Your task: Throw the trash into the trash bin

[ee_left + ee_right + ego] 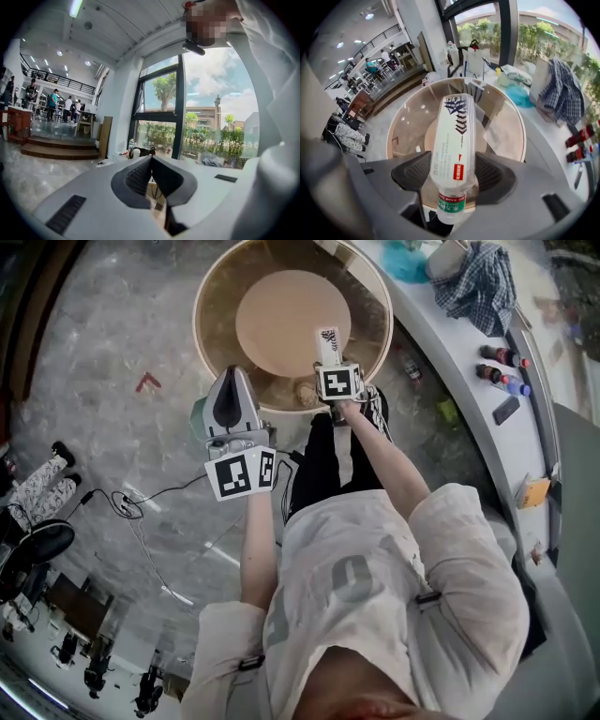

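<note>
Right gripper (452, 165) round bottle (452, 124) — over bin (405, 119)

two grippers: one left gripper (151, 174) and one right gripper (452, 174). one plastic bottle (452, 136). one round trash bin (201, 329). one curved counter (450, 362), and on it one checked cloth (478, 282), one teal bag (408, 263), two red-topped bottles (500, 356), one dark flat slab (506, 410) and one orange pad (534, 491). one black cable (131, 504) on the floor, and one red mark (147, 382) there. people (52, 101) on the far raised floor: perhaps five, too small to count surely.
</note>
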`<act>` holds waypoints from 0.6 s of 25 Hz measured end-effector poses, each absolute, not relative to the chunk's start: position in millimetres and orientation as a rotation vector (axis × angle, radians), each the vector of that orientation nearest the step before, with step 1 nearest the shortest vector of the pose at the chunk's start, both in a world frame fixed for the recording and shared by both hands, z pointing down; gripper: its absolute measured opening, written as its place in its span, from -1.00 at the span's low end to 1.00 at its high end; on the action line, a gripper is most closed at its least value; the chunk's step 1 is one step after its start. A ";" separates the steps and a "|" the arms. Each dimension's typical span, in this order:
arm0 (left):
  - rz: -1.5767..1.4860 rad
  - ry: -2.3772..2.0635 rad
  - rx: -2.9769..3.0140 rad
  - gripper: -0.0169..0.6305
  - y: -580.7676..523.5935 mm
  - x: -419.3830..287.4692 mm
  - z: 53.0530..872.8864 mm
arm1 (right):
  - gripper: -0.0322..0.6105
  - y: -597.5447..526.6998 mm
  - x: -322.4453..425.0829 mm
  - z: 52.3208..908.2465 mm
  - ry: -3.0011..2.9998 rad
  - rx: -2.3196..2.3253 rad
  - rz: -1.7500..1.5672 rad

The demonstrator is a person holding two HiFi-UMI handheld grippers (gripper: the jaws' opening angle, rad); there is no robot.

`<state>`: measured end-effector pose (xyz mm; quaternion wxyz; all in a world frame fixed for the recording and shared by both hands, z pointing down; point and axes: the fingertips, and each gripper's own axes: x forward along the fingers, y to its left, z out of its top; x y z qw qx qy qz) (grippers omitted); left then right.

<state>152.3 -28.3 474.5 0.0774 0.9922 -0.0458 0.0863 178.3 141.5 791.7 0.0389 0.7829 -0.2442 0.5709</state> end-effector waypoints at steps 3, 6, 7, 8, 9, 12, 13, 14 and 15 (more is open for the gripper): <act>0.116 -0.265 3.014 -0.91 -47.7 166.6 439.7 | 0.02 102.9 245.3 740.5 -0.886 2.441 1.523; 0.009 -0.402 3.050 -0.91 -73.3 177.6 398.5 | 0.02 51.3 301.0 668.0 -1.031 2.495 1.274; -0.020 -0.441 3.054 -0.91 -81.8 176.3 383.6 | 0.02 34.5 310.4 641.5 -1.081 2.516 1.199; -0.037 -0.477 3.060 -0.91 -88.8 172.1 369.8 | 0.02 21.4 313.8 614.5 -1.122 2.535 1.138; -0.040 -0.512 3.068 -0.91 -93.8 165.5 357.8 | 0.02 11.7 311.4 589.3 -1.159 2.551 1.090; -0.093 -0.646 3.073 -0.91 -116.5 155.8 320.3 | 0.02 -28.6 306.3 509.4 -1.334 2.599 0.905; -0.159 -0.698 3.056 -0.91 -132.0 159.1 302.2 | 0.02 -52.9 312.3 474.1 -1.419 2.611 0.798; -0.226 -0.745 3.035 -0.91 -147.6 160.9 282.8 | 0.02 -76.8 316.1 439.8 -1.501 2.616 0.691; -0.279 -0.784 3.022 -0.91 -160.4 159.4 264.1 | 0.02 -96.5 314.9 409.2 -1.571 2.618 0.599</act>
